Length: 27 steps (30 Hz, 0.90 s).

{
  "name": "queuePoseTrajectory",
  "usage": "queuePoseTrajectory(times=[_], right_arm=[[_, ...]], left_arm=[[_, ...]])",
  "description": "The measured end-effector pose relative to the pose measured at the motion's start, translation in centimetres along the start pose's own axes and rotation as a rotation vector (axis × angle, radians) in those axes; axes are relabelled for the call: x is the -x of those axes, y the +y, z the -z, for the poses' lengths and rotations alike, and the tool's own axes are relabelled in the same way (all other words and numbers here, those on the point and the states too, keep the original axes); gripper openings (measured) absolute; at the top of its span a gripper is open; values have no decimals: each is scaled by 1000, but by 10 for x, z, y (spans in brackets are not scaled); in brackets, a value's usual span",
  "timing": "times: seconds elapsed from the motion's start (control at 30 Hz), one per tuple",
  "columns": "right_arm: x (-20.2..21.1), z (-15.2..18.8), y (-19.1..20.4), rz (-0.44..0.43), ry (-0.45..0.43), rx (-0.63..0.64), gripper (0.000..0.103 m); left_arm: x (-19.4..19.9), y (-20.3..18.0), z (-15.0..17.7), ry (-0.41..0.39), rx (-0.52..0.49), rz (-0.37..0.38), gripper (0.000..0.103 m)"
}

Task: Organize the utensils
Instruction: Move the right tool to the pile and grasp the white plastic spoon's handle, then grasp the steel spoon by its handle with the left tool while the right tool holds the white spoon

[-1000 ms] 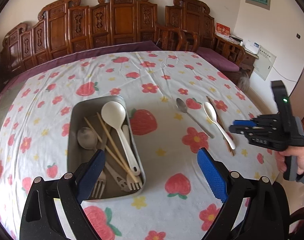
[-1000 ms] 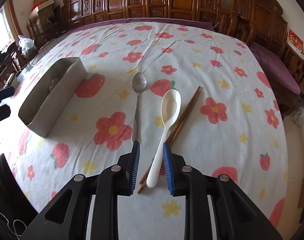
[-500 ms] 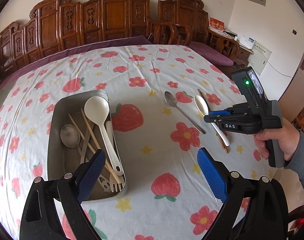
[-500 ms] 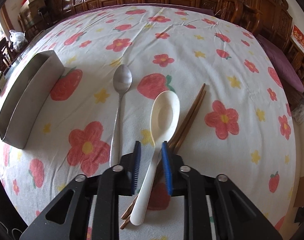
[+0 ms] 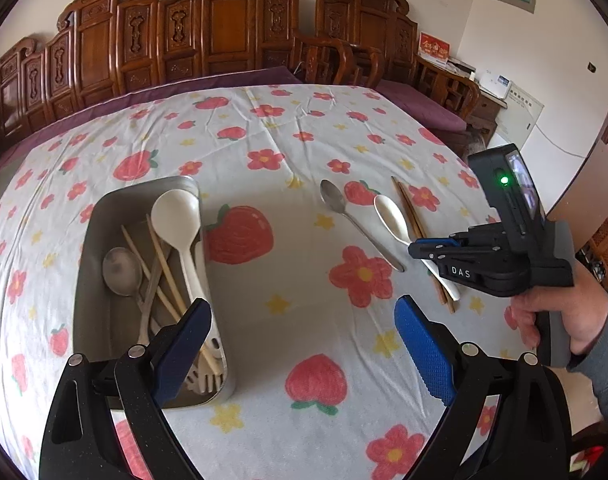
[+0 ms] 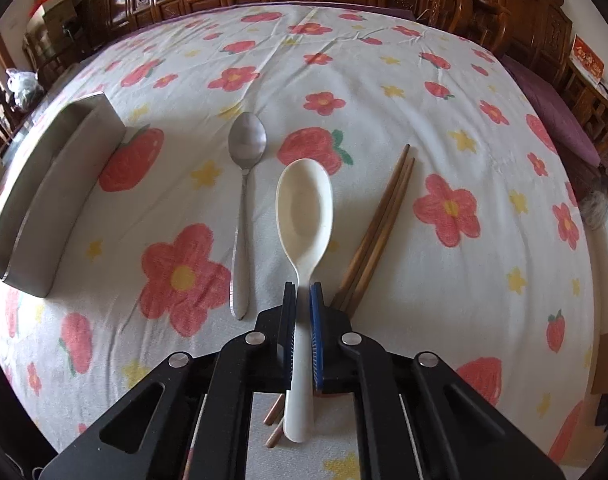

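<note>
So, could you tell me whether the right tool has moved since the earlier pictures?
Yes. In the left wrist view, the right tool came in from beyond the brown wooden chopsticks and now sits over the white plastic spoon's handle.

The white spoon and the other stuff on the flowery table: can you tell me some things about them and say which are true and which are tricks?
1. The right gripper is shut on the handle of the white spoon. True.
2. The metal spoon lies inside the metal tray. False: it lies on the tablecloth, beside the white spoon; a different metal spoon is in the tray.
3. The brown chopsticks lie next to the white spoon. True.
4. The left gripper is holding a fork. False: its jaws are wide open and hold nothing.
5. The tray is empty. False: it already holds utensils.
</note>
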State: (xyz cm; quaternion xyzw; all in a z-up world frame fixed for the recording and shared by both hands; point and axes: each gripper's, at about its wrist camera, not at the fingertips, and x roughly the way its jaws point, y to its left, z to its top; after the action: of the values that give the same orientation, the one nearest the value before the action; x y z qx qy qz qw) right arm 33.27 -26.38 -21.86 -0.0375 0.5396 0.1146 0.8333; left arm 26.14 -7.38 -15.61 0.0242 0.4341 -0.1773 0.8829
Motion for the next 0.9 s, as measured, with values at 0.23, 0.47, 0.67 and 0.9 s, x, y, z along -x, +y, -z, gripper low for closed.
queuePoseTrajectory(times=[0.23,0.47,0.67,0.9], right_arm=[[47,8,-15,-59,-92,-49,8],[58,36,-38,-16,-96,-63,8],[53,53,-60,-19,-91,-112,9],[54,54,-74,-46,-110,-161,9]], left_arm=[[-27,-23,-21,15,-17,-2,89],[-75,-41,-47,77,4,-22,83],[-114,-63,-67,133,-55,-77,73],[-154,-65,-86,269,-19,-106,54]])
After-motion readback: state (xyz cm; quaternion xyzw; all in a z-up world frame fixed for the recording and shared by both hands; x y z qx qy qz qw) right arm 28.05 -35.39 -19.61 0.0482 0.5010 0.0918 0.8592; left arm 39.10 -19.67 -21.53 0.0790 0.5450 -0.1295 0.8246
